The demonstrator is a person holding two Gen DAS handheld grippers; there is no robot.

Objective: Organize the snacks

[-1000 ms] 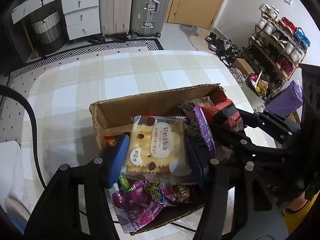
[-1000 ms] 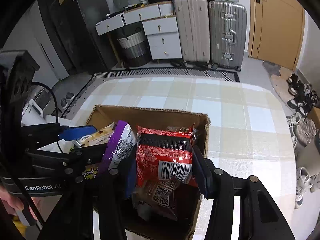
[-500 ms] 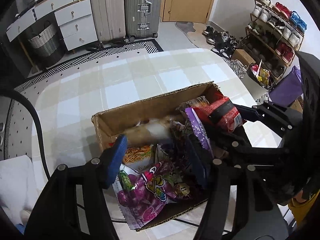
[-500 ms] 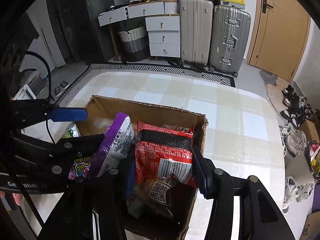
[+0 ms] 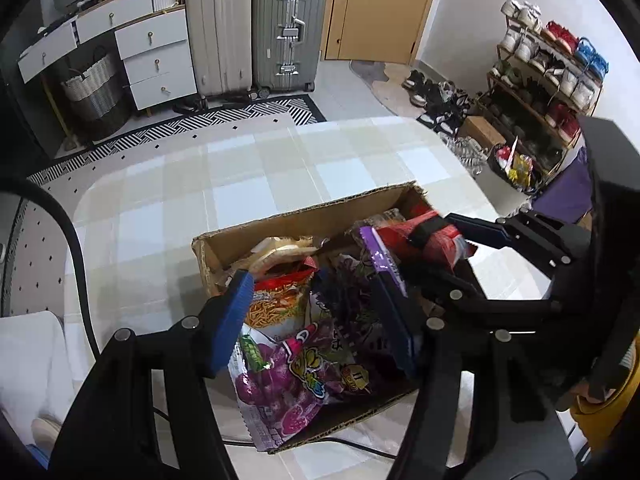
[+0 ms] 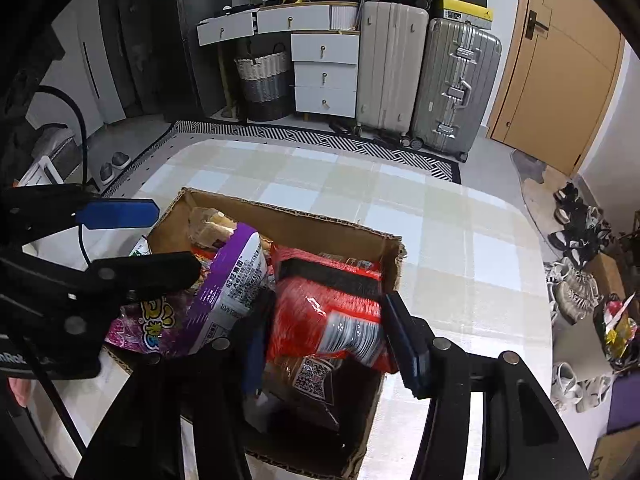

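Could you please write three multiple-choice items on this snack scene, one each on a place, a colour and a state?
1. Where does the red snack packet sit?
A. between the right tongs, over the cardboard box
B. on the floor by the suitcases
C. on the bare checked tablecloth

2. What colour are the pads on the left tongs?
A. green
B. blue
C. white

3. What do the left tongs hold?
A. nothing
B. the cracker packet
C. a shoe

Answers:
1 A: the packet stands between the right pads above the box, as those tongs open.
2 B: both pads look blue.
3 A: the pads stand apart above the snacks, pressing none.
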